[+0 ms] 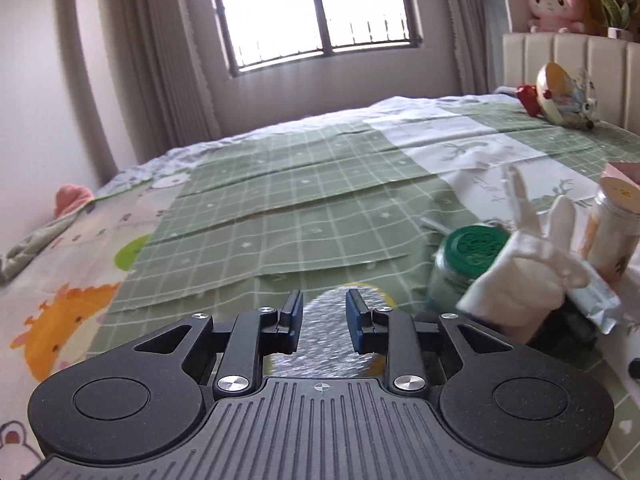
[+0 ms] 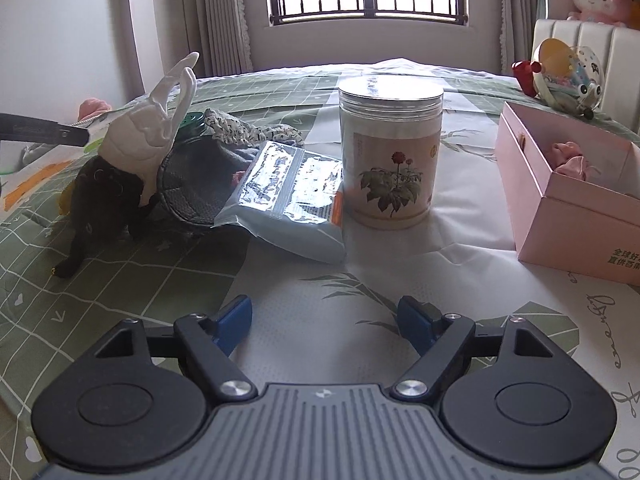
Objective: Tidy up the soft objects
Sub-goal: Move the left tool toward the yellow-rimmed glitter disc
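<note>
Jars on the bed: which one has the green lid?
The small jar behind the white beetle figure; the tall flower-label jar has a clear lid.

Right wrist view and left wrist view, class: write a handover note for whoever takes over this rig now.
Left gripper: jaws slightly apart above something glittery, no grip visible.
Right gripper: jaws wide, empty.
Done: pink box holds pink soft pieces.
To sort: black plush under a white beetle toy, and patterned cloth.
Jar and foil packet are not soft.
</note>
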